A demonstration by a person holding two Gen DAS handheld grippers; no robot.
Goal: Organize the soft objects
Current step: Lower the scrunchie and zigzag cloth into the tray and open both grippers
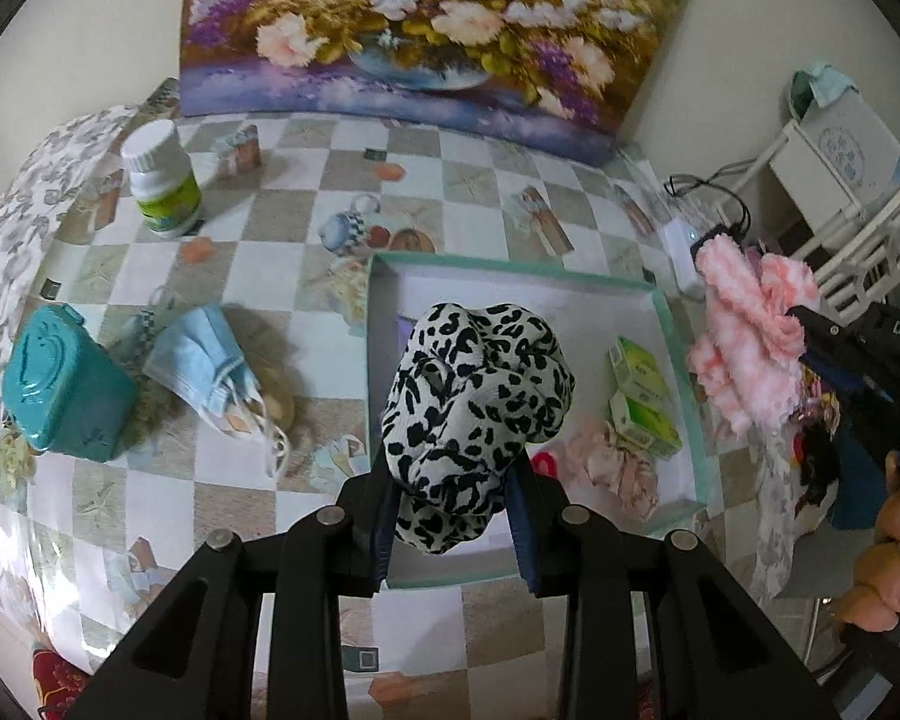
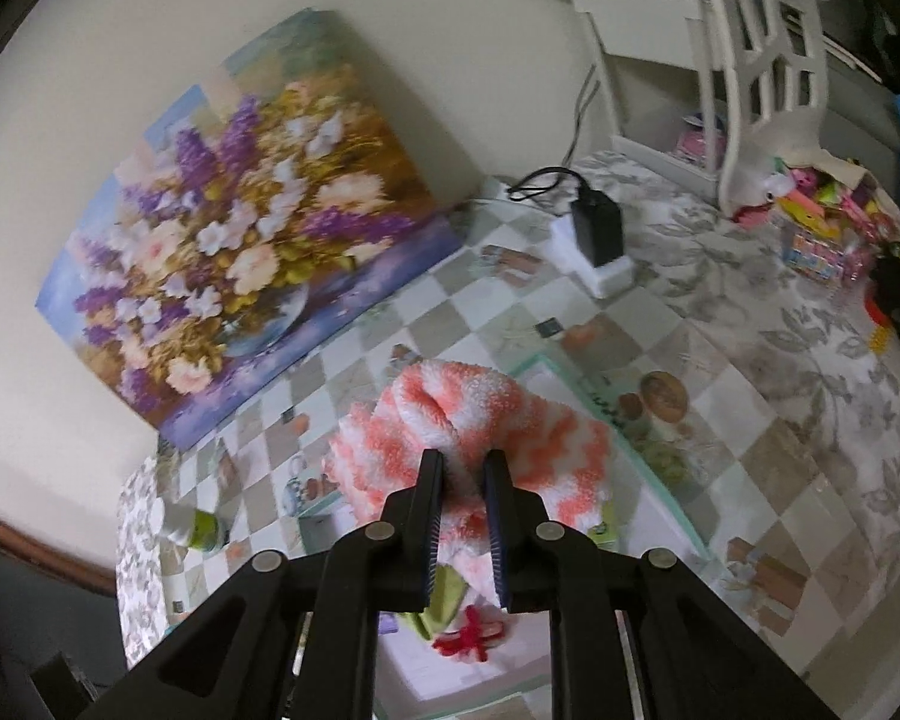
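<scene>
My left gripper (image 1: pixel 453 516) is shut on a black-and-white leopard-print cloth (image 1: pixel 474 396) and holds it above the shallow teal-rimmed white tray (image 1: pixel 678 360). My right gripper (image 2: pixel 462 480) is shut on a fluffy pink-and-white sock (image 2: pixel 468 414), held above the tray's right side; the sock also shows in the left wrist view (image 1: pixel 744 348). In the tray lie a pale pink scrunchie (image 1: pixel 612 462), two green boxes (image 1: pixel 642 396) and a red yarn bow (image 2: pixel 471 639). Light blue face masks (image 1: pixel 210 360) lie on the table left of the tray.
A teal tin (image 1: pixel 60 384) and a white-and-green pill bottle (image 1: pixel 162 180) stand at the left. A flower painting (image 1: pixel 426 30) leans on the back wall. A white charger with a black block (image 2: pixel 597 240) and a white shelf (image 2: pixel 720 60) stand at the right, with toys (image 2: pixel 822 222) beside them.
</scene>
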